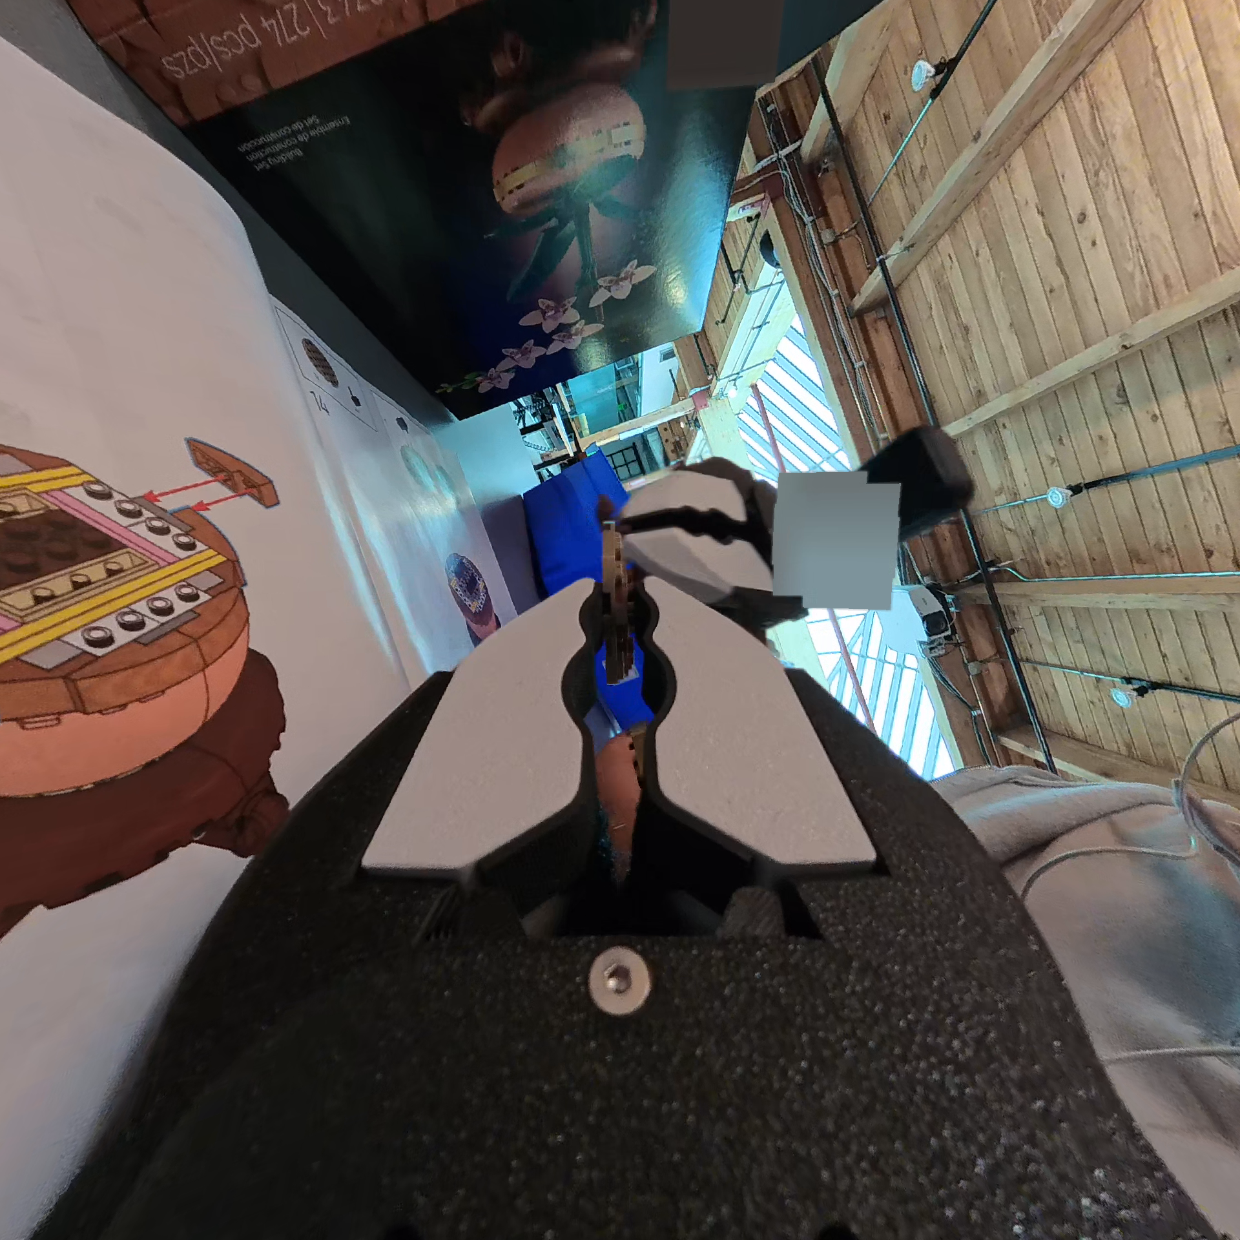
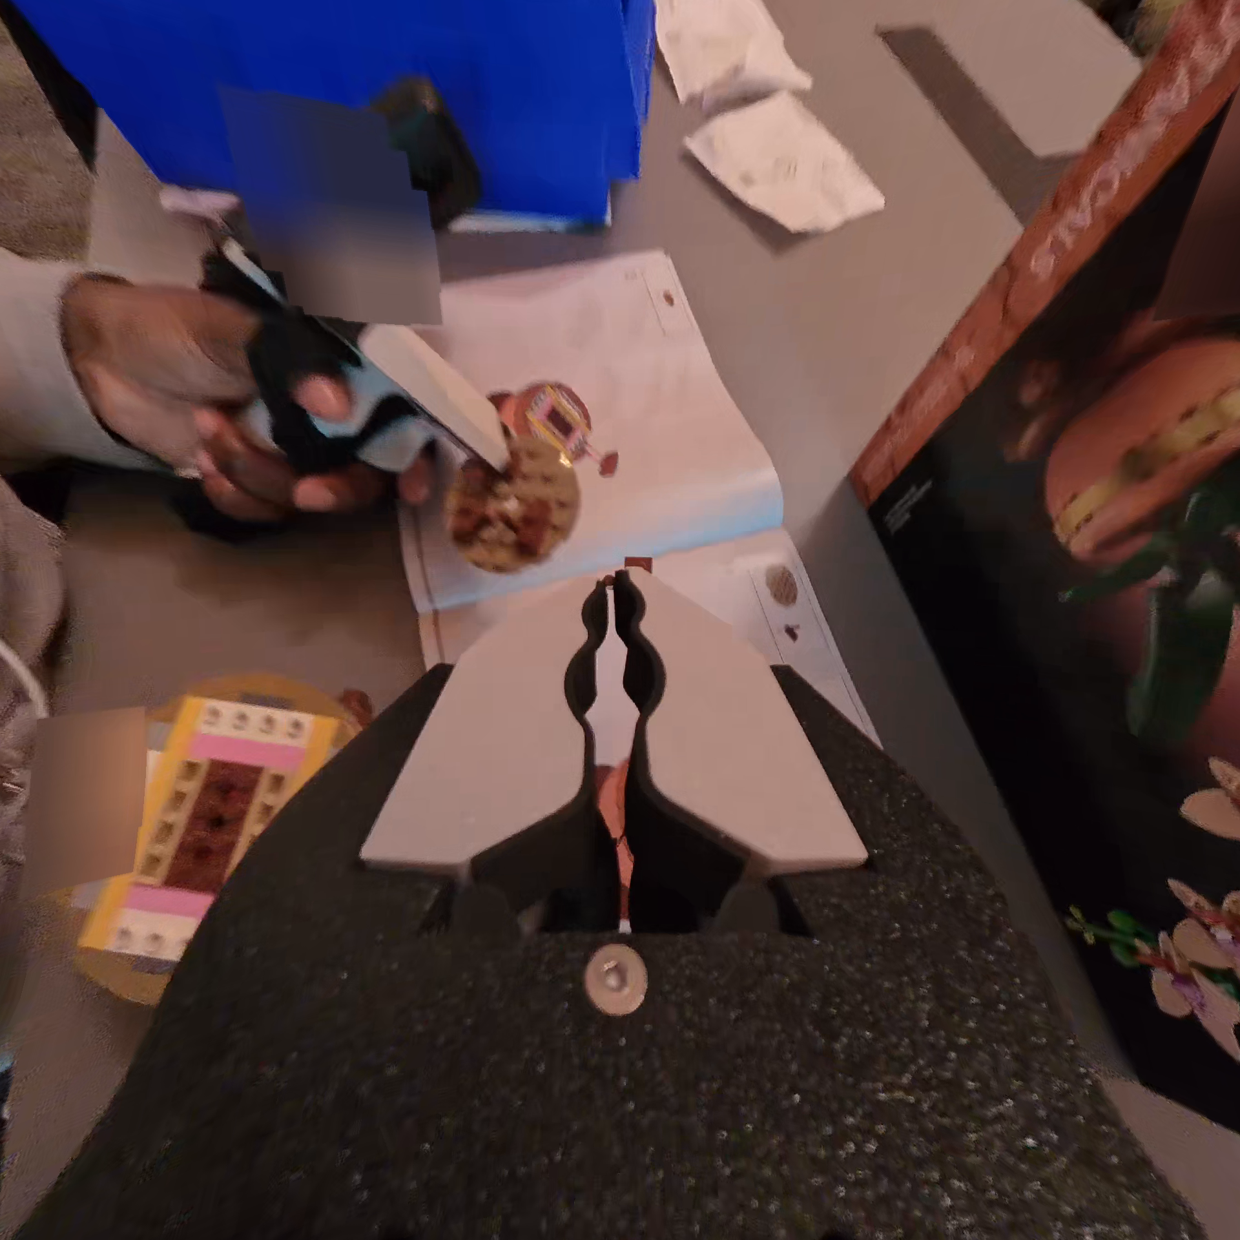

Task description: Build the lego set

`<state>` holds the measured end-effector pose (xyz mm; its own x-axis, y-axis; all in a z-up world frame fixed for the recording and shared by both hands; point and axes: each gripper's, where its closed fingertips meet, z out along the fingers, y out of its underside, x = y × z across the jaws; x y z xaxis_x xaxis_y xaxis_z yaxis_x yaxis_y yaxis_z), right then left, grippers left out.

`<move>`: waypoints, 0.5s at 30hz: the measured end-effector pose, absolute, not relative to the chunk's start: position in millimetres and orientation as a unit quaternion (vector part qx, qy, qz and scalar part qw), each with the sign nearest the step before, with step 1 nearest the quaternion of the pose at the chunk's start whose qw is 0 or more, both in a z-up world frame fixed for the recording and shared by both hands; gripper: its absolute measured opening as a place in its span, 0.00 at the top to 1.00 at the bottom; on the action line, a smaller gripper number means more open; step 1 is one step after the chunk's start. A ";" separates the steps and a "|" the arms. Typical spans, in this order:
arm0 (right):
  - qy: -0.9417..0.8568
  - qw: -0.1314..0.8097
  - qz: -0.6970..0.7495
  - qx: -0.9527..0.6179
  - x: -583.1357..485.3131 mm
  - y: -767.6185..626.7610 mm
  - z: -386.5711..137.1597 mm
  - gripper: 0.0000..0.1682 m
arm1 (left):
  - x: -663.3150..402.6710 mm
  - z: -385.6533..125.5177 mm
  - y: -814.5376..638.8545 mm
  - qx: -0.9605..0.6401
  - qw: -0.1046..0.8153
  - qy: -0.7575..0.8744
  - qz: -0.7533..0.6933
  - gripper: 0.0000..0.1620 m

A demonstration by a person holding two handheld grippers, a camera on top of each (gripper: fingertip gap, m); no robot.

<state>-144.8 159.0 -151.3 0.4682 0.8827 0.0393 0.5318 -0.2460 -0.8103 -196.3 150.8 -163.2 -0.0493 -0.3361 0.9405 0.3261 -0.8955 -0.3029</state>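
Only the right wrist view shows the round tan-and-brown lego disc (image 2: 513,513) whole, at 11 o'clock, gripped edge-on by the left claw (image 2: 493,463) (over the open instruction booklet (image 2: 704,429)); right claw (image 2: 614,582) clenched, apparently pinching a tiny brown piece (image 2: 637,563).

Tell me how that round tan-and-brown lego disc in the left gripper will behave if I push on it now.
The disc is pinched only at its edge by the left gripper, so a push would probably pivot it. It looks thin and stiff, likely light. Being built from separate pieces, hard pressure might pop some off. The right gripper holds a small brown piece.
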 end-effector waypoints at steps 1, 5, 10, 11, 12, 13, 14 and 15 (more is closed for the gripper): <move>-0.467 0.404 0.222 -0.754 -149.9 157.2 -145.1 0.99 | -197.2 -163.2 152.1 -0.651 0.233 -0.001 -0.722 0.96; -0.473 0.415 0.215 -0.747 -165.4 151.7 -134.8 0.99 | -199.5 -157.8 155.8 -0.640 0.255 -0.020 -0.724 0.96; -0.481 0.416 0.213 -0.742 -176.4 146.8 -132.1 0.99 | -194.4 -149.9 152.4 -0.629 0.259 -0.025 -0.733 0.96; -0.482 0.416 0.211 -0.742 -176.5 146.5 -131.8 0.99 | -194.3 -150.3 152.6 -0.631 0.264 -0.023 -0.729 0.96; -0.481 0.417 0.209 -0.742 -175.9 146.3 -131.4 0.99 | -194.6 -151.1 153.0 -0.633 0.268 -0.023 -0.725 0.96; -0.480 0.415 0.208 -0.744 -175.2 145.8 -131.5 0.99 | -195.2 -151.8 153.6 -0.633 0.271 -0.025 -0.725 0.96; -0.478 0.415 0.210 -0.745 -174.8 145.1 -131.1 0.99 | -196.1 -152.2 154.4 -0.632 0.272 -0.029 -0.725 0.96; -0.475 0.417 0.211 -0.745 -174.8 144.6 -130.6 0.99 | -197.5 -152.0 155.3 -0.628 0.275 -0.036 -0.727 0.96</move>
<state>-174.8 144.6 -130.6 0.4584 0.8850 0.0814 0.5323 -0.2000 -0.8226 -197.5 155.3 -152.0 -0.0610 -0.3554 0.9327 0.4448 -0.8462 -0.2934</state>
